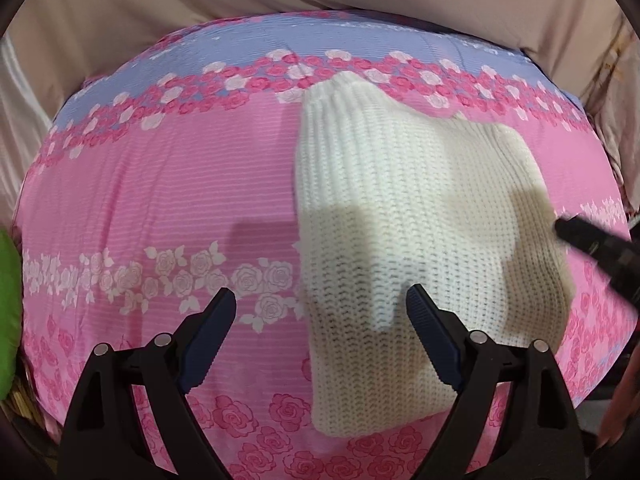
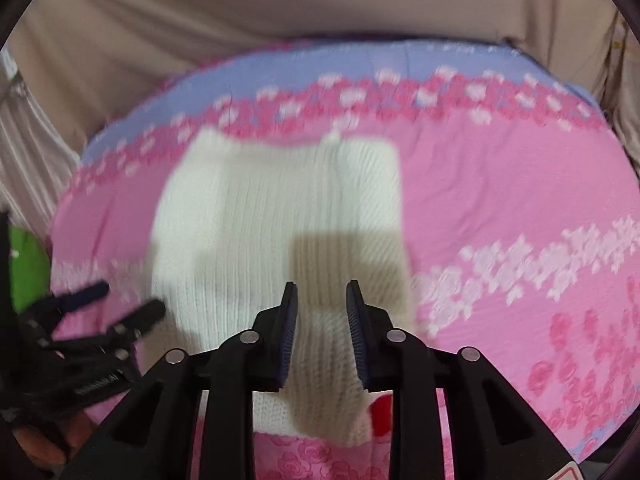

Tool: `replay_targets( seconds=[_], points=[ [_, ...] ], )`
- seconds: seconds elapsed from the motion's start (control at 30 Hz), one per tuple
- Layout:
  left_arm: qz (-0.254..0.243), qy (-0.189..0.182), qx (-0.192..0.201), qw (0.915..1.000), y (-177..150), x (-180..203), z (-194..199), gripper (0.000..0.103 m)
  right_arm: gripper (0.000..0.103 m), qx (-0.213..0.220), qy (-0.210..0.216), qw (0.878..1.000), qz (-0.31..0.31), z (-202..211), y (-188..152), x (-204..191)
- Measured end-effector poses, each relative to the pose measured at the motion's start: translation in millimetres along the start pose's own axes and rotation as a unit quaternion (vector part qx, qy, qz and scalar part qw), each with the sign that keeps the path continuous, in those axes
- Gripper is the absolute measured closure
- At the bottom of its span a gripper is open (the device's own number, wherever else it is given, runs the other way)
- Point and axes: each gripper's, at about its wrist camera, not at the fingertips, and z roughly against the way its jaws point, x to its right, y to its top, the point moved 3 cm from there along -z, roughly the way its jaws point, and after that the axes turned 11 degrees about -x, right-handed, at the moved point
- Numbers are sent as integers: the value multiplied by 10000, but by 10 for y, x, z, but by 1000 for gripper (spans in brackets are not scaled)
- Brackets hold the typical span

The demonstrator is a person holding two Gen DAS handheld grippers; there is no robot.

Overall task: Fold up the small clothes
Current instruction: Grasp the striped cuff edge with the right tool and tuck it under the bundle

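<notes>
I am hovering both my grippers over a cream-white ribbed knit garment (image 1: 404,208) that is lying folded flat on a pink bedsheet printed with white and deep-pink roses and a lilac band (image 1: 168,184). My left gripper (image 1: 320,312) is hanging with its jaws spread wide and nothing between the blue pads; the garment's left edge is lying below the gap, untouched. My right gripper (image 2: 322,312) is pointing down over the garment's near edge with its jaws standing partly apart; the knit fabric is showing between the pads, but they are not pressing on it. A small red patch (image 2: 382,414) is peeking out beside my right finger, though I cannot tell what it is. Beige cloth (image 1: 200,8) is lying beyond the sheet, and something bright green (image 1: 8,312) is sitting at the far left edge.
</notes>
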Motion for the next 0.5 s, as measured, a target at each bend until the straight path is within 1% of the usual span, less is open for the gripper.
replay_targets(
  seconds=[0.03, 0.07, 0.13, 0.2, 0.23, 0.27, 0.3, 0.37, 0.4, 0.43, 0.47, 0.5],
  points=[
    [49, -22, -1, 10000, 3, -21, 1, 18, 46, 56, -6, 10000, -80, -4, 61, 74],
    [100, -28, 4, 9999, 8, -40, 4, 18, 42, 28, 3, 9999, -150, -53, 117, 147],
    [129, -24, -1, 9999, 19, -43, 2, 18, 42, -282, 211, 9987, -371, -290, 261, 315],
    [111, -24, -6, 9999, 33, -22, 3, 18, 42, -480, 485, 9964, -511, -518, 340, 365],
    [81, -15, 5, 10000, 43, 4, 9, 18, 44, -596, 566, 9955, -472, -617, 365, 351],
    [52, -5, 12, 10000, 49, 20, 14, 18, 67, -716, 679, 9943, -402, -714, 385, 321],
    [21, -1, 20, 10000, 56, 35, 22, 18, 86, -755, 778, 9935, -356, -720, 410, 255],
    [-20, 26, 75, 10000, 78, 55, 54, 18, 87, -284, 935, 9951, -151, -440, 449, 109],
    [-16, 35, 96, 9999, 89, 56, 62, 18, 87, 17, 959, 9954, 13, -242, 467, 27],
    [7, 38, 105, 9999, 108, 51, 62, 18, 87, 196, 909, 9956, 111, -121, 475, -21],
    [36, 35, 101, 9999, 121, 45, 53, 18, 87, 308, 869, 9956, 167, -69, 475, -48],
    [68, 37, 84, 9999, 133, 38, 37, 18, 86, 262, 772, 9965, 203, -155, 485, -45]
  ],
)
